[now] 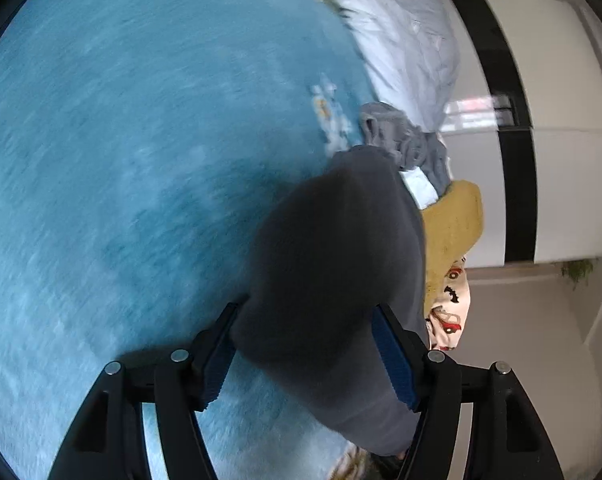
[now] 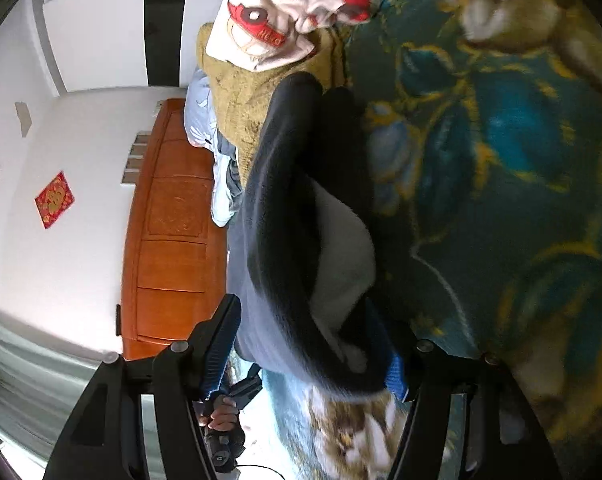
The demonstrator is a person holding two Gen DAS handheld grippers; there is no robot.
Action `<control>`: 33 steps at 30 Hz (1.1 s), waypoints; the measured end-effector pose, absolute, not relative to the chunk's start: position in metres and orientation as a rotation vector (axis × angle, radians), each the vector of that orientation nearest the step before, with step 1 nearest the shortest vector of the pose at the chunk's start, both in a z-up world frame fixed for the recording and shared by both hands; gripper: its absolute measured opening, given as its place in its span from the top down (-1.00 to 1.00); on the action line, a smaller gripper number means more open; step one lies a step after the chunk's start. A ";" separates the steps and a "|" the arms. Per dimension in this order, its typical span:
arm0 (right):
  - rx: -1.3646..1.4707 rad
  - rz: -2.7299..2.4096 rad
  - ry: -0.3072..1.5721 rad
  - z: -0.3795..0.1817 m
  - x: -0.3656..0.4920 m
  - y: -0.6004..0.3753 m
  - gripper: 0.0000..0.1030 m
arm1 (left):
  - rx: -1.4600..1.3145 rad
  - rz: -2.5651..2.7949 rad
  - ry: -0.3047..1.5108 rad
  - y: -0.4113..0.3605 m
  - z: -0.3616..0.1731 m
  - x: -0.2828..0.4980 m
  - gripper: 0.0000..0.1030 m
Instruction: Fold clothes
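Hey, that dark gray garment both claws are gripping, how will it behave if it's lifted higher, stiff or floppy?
Probably floppy: the dark gray garment bulges and sags between the left claw fingers rather than holding shape. It looks thick and fleecy, with a pale lining showing near the right claw, so likely bulky yet light. Its soft nap should resist slipping from the ribbed pads.

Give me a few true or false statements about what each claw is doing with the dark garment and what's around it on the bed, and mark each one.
1. The left claw has the dark garment between its fingers. True.
2. The right claw is empty. False: the dark garment, with a pale lining showing, sits between its fingers.
3. A mustard yellow garment lies beyond the dark one. True.
4. The blanket in the left view is red. False: it is light blue.
5. A wooden headboard shows in the right view. True.
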State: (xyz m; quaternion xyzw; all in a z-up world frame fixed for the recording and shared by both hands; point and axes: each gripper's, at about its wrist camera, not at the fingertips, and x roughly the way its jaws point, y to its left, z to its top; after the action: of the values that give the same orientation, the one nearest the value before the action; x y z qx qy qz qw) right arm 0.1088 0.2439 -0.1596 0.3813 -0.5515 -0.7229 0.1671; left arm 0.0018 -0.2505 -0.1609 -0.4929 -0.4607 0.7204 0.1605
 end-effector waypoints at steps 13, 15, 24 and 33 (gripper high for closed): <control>1.001 -2.116 -1.453 -0.148 0.083 0.227 -0.46 | -1.348 2.102 -1.230 -0.237 -0.164 -0.019 -0.34; 0.981 -2.104 -1.522 -0.154 0.085 0.229 -0.42 | -1.361 2.141 -1.218 -0.236 -0.162 -0.015 -0.14; 1.026 -2.166 -1.581 -0.143 0.114 0.238 0.44 | -1.399 2.258 -1.031 -0.223 -0.119 0.020 0.35; 1.061 -2.136 -1.508 -0.108 0.202 0.244 0.46 | -1.450 2.146 -0.940 -0.244 -0.083 0.123 0.35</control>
State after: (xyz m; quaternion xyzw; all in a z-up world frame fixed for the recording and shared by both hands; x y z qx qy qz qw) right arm 0.2021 0.2440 -0.1083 0.3711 -0.5277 -0.7473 0.1593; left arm 0.1227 -0.2436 -0.0834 -0.5163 -0.3349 0.7645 0.1920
